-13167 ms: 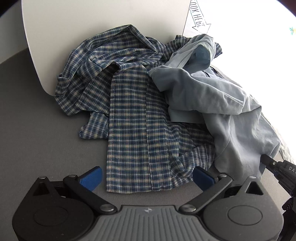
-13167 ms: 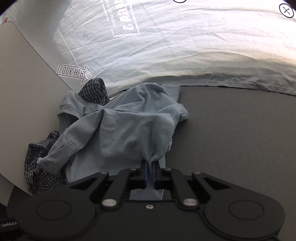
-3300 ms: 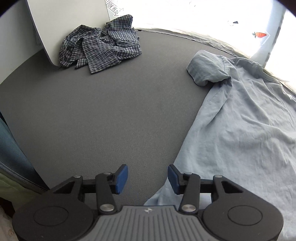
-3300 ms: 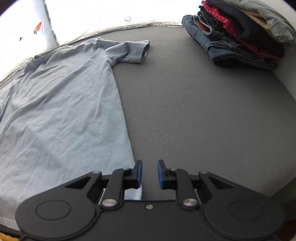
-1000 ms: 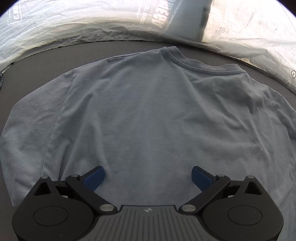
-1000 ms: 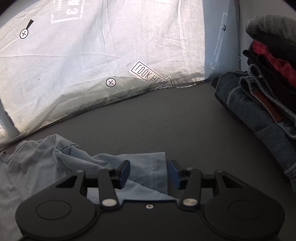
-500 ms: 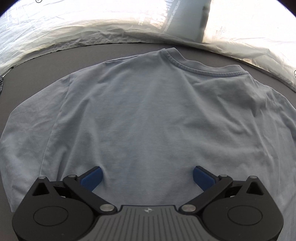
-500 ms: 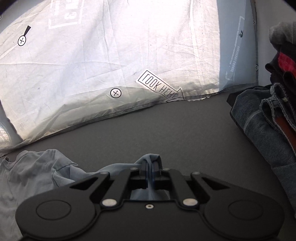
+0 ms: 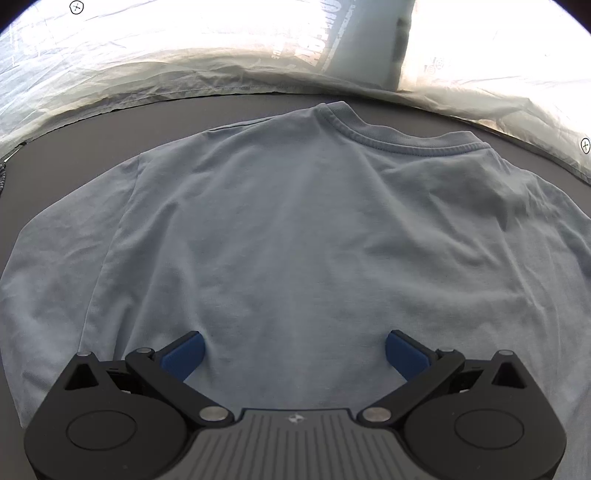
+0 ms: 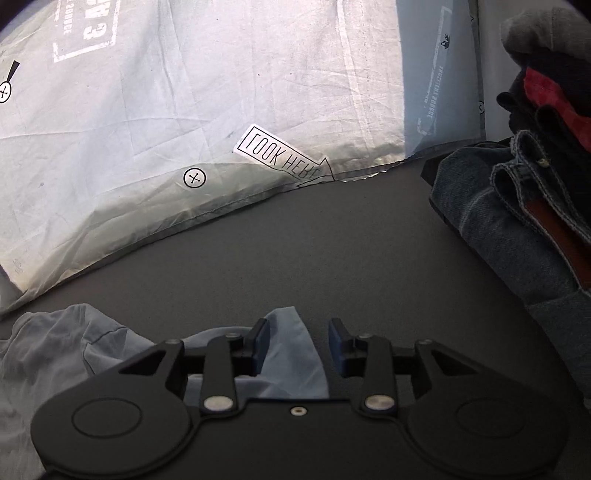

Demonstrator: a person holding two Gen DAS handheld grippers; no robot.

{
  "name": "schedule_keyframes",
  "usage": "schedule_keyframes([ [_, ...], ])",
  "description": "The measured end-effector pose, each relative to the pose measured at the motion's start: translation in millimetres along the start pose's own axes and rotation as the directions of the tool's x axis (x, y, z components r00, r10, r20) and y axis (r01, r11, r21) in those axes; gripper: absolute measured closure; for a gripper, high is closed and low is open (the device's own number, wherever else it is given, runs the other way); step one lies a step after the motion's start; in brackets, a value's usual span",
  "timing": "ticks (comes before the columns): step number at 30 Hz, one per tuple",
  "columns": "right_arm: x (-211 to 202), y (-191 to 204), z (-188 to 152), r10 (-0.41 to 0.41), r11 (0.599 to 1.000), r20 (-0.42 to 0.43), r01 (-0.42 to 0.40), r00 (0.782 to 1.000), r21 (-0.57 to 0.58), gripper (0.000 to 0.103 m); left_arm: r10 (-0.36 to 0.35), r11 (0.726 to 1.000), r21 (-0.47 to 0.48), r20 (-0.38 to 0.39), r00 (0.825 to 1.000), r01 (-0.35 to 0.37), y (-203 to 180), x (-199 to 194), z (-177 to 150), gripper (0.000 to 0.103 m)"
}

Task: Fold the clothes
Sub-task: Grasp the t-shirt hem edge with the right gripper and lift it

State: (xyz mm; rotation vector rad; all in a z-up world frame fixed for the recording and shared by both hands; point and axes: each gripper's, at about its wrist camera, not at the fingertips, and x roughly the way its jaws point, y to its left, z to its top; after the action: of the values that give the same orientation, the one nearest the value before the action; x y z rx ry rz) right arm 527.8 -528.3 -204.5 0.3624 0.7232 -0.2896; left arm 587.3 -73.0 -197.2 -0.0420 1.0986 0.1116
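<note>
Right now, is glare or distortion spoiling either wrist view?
Left wrist: backlit sheet blown out at top, blue T-shirt evenly lit and sharp, edges bowed by fisheye. Right wrist: sheet bright but its print legible; folded clothes stack dark.

Dark grey matte table surface point(image 10: 332, 251) throughout. Behind it, crinkled translucent white sheet point(image 10: 221, 92) as backdrop, brightly backlit, overexposed near top in left view point(image 9: 221, 44). Printed on sheet: mirrored "LOOK HERE" arrow label point(image 10: 282, 157), circled-cross markers point(image 10: 194, 178), faded block lettering point(image 10: 86, 31). Grey vertical panel point(image 9: 365, 40) interrupting glow.
</note>
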Motion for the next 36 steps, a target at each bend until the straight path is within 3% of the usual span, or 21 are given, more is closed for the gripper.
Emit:
schedule_keyframes([
  [6,-17.9,-7.7,-25.3,0.022,0.999,-0.049,-0.02,0.999,0.032,0.067,0.001,1.0,0.0,0.006,1.0,-0.001,-0.3,-0.2,-0.6,0.0],
  [8,-26.2,-9.5,-33.9,0.042,0.998,-0.055,-0.04,0.998,0.038,0.079,0.001,1.0,0.0,0.011,1.0,-0.001,-0.4,-0.3,-1.3,0.0],
  [12,-32.8,-14.2,-39.0,0.079,0.995,-0.06,-0.076,0.995,0.057,0.079,0.001,1.0,0.001,0.025,1.0,-0.001,-0.5,-0.8,-3.1,0.0],
  [15,-25.2,-22.7,-27.2,0.107,0.991,-0.05,-0.102,0.993,0.09,0.071,0.0,1.0,0.002,0.027,1.0,0.0,-0.2,-0.9,-3.2,0.0],
  [19,-11.2,-39.7,-2.8,0.157,0.972,0.004,-0.155,0.988,0.179,0.069,-0.002,1.0,0.006,0.025,1.0,0.002,-0.5,-0.8,-2.4,0.0],
  [25,21.9,-45.7,12.4,0.153,0.975,-0.08,-0.138,0.985,0.172,0.068,-0.004,1.0,0.009,0.03,1.0,0.004,0.0,-1.2,-3.4,0.0],
  [27,30.0,-47.1,11.8,0.177,0.97,-0.105,-0.156,0.978,0.187,0.07,-0.004,1.0,0.01,0.031,0.999,0.004,0.0,-1.1,-3.7,0.0],
  [30,31.6,-52.3,14.0,0.252,0.945,-0.077,-0.228,0.965,0.236,0.093,-0.006,1.0,0.013,0.033,0.999,0.005,-0.2,-0.9,-3.7,0.0],
  [32,28.8,-61.7,14.8,0.325,0.896,0.004,-0.309,0.946,0.319,0.101,-0.007,1.0,0.015,0.033,0.999,0.006,-0.3,-0.7,-3.5,0.0],
  [34,27.9,-81.5,13.2,0.443,0.753,0.139,-0.452,0.886,0.479,0.101,-0.008,1.0,0.017,0.033,0.999,0.007,-0.5,-0.4,-3.2,0.0],
  [36,32.4,-100.1,7.0,0.503,0.568,0.274,-0.552,0.82,0.61,0.102,-0.008,1.0,0.018,0.034,0.999,0.008,-0.7,-0.3,-3.1,0.0],
])
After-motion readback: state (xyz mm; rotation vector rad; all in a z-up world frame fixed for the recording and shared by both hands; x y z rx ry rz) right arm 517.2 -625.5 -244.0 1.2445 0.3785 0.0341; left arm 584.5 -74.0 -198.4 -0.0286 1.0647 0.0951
